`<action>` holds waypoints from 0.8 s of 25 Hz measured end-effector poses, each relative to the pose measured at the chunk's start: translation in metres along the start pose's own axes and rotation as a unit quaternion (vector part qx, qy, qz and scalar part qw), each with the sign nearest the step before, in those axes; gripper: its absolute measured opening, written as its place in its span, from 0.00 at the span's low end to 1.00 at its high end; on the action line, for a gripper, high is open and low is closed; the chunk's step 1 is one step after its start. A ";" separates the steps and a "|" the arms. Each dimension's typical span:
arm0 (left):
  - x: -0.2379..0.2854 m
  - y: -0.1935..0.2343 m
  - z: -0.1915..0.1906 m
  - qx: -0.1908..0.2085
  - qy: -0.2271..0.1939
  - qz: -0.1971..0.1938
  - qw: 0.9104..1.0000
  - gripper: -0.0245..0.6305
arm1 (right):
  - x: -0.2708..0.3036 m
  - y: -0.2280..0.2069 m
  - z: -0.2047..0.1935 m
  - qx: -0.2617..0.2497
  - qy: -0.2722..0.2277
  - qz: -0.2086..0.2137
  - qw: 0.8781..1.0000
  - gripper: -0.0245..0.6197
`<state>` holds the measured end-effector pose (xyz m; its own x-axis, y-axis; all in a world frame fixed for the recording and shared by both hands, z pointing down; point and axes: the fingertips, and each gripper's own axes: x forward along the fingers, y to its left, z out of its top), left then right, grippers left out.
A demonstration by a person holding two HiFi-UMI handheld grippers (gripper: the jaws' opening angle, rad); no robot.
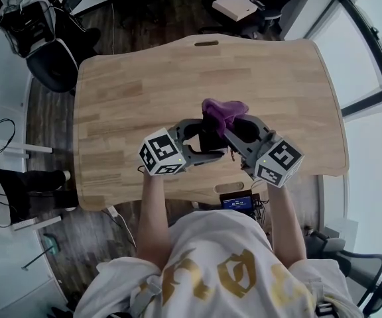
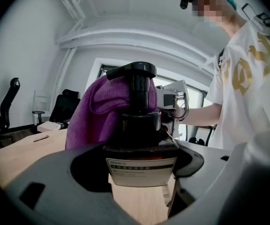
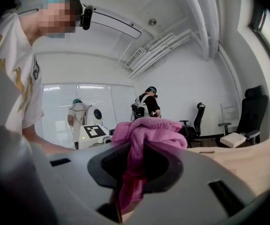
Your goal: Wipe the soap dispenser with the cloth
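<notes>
A dark amber soap dispenser [image 2: 141,144] with a black pump top and a white label sits between the jaws of my left gripper [image 2: 139,172], which is shut on its body. In the head view the dispenser [image 1: 209,138] is mostly hidden between the two grippers above the table's near part. A purple cloth [image 1: 223,114] drapes against the dispenser's far side and over its pump. My right gripper [image 3: 130,172] is shut on the cloth [image 3: 142,139], which bunches up above its jaws. In the head view my left gripper [image 1: 204,152] and my right gripper [image 1: 225,138] meet at the dispenser.
The light wooden table [image 1: 144,91] has a slot handle near its far edge. Black office chairs [image 1: 42,38] stand on the floor at the far left, a white box [image 1: 234,6] lies beyond the table. Two people [image 3: 146,104] stand in the background of the right gripper view.
</notes>
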<state>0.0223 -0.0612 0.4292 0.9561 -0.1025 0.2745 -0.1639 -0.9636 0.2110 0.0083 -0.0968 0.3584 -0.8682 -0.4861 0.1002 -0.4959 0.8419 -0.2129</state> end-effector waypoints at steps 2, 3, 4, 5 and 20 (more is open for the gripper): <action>-0.002 -0.003 0.001 -0.003 0.006 -0.014 1.000 0.58 | 0.000 0.001 0.000 0.013 -0.005 0.018 1.000 0.14; -0.002 -0.005 0.001 -0.004 0.008 -0.021 1.000 0.58 | 0.000 0.002 0.001 0.020 -0.010 0.028 0.999 0.14; -0.003 -0.006 0.002 -0.005 0.008 -0.026 1.000 0.58 | 0.000 0.002 0.002 0.028 -0.015 0.038 0.999 0.14; -0.004 -0.007 0.004 -0.006 0.007 -0.030 0.999 0.58 | 0.001 0.002 0.003 0.037 -0.022 0.049 0.998 0.14; -0.008 -0.011 0.004 -0.008 0.015 -0.047 0.999 0.58 | 0.014 0.001 0.007 0.133 -0.047 0.146 0.979 0.14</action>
<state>0.0171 -0.0510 0.4214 0.9597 -0.0032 0.2811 -0.0770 -0.9647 0.2520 -0.0039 -0.1042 0.3529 -0.9604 -0.2637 -0.0899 -0.1935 0.8634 -0.4659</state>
